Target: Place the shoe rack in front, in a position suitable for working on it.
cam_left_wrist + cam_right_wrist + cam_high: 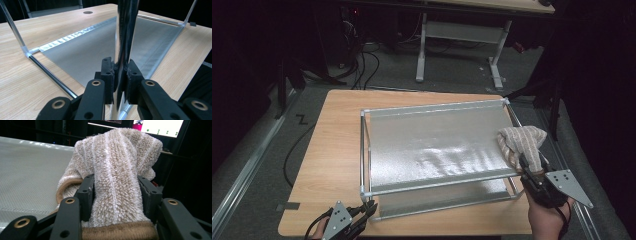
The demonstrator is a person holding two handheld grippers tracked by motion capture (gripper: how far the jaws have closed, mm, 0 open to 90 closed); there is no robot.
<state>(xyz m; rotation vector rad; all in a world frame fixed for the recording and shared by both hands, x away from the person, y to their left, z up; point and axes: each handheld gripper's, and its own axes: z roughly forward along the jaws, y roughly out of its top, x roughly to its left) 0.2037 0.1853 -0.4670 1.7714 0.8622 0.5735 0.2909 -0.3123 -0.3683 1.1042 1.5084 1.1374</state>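
Light wood-grain bench [327, 165], near edge toward the person, dark room all round. At the near left corner, left claw [368, 206] clamped tight on the near-left upright post [123, 50] of a metal-tube rack [364, 150], pads pressing on both sides of the chrome tube. At the near right, right claw [527, 167] gripped by a hand [546, 220], jaws held partly apart and closed on a beige striped towel [522, 142], thick pile bunched between the pads. Towel resting on the right end of the rack's upper sheet [437, 145], just inside the right rail, draped up and over the claw tips. Upper sheet silvery and mesh-like, with a bright glare patch toward the middle; lower sheet [442, 202] visible beneath at the near edge.

Farther off, grey carpeted floor [262, 150], black cables [362, 70] trailing over it, a white-legged table [462, 40] at the far side.

From the left gripper view: underside of the rack, lower sheet [87, 52] lying flat on the wood, a round grommet hole [88, 12] in the bench top far off, reflections running down the post. From the right gripper view: towel's [117, 170] white stripes and tan hem up close, woven texture of the upper sheet [30, 170] to the left, a lit screen [160, 126] in the dark beyond.
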